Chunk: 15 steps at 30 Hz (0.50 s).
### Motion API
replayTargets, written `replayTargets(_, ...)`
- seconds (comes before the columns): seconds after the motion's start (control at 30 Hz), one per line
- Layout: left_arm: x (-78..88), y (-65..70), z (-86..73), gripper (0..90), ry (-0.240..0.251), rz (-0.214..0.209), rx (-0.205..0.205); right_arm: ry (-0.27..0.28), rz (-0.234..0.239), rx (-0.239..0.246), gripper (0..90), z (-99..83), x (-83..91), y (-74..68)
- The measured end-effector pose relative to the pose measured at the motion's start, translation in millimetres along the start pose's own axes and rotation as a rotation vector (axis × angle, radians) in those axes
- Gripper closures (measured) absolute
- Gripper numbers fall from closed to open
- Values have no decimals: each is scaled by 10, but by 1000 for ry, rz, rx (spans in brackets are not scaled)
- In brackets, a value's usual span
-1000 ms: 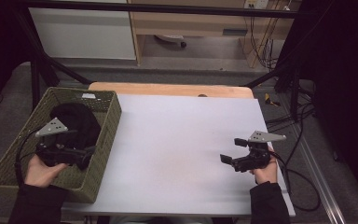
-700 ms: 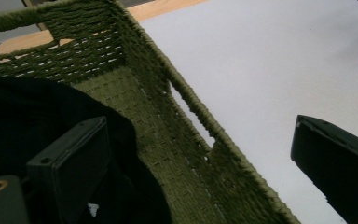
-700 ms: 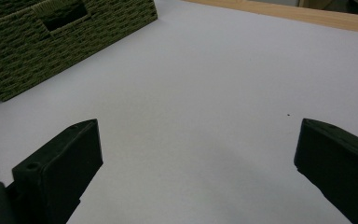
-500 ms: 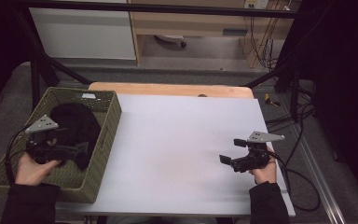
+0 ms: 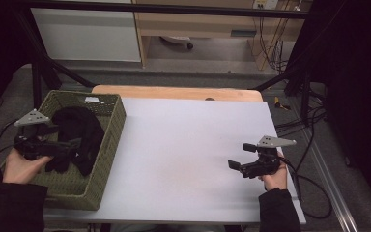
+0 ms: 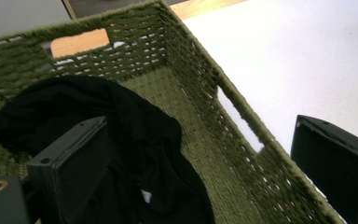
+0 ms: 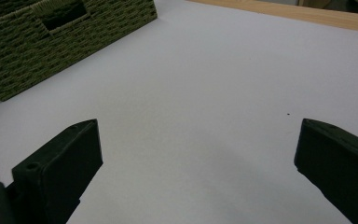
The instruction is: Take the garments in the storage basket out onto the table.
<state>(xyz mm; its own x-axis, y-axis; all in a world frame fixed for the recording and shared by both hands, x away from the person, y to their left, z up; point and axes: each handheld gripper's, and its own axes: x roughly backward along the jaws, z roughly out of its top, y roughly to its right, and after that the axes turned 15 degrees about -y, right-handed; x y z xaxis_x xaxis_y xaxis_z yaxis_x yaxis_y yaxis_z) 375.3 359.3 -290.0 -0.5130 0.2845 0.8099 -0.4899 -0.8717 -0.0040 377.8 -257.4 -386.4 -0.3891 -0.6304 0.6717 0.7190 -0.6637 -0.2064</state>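
A green woven basket (image 5: 107,159) stands on the left of the white table (image 5: 183,145), and a crumpled black garment (image 5: 79,128) lies inside it. My left gripper (image 5: 70,145) hovers over the basket's left half, pointing right, just above the garment. In the left gripper view the gripper (image 6: 200,172) is open, the black garment (image 6: 135,140) lies under its left jaw, and the basket wall (image 6: 205,79) runs between the jaws. My right gripper (image 5: 240,155) rests near the table's right edge; it is open (image 7: 200,177) with only bare table between its jaws.
A wooden strip (image 5: 174,92) borders the table's far edge. Cables (image 5: 309,125) hang off the right side of the table. The basket's side with a handle slot (image 7: 65,14) faces the right gripper from across the white surface.
The left hand and gripper have shifted a little to the left and away over the basket. The right gripper has stayed in place.
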Motion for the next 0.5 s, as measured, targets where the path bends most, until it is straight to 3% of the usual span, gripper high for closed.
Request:
replayTargets(0.27, -12, -90, 161, 44, -14, 24, -1, -1, -1, -1, 13, 0, 1, 0)
replayTargets(0.5, -117, -190, 291, 44, -34, 59, 11, -3, -3, 1, 13, 0, -12, -1)
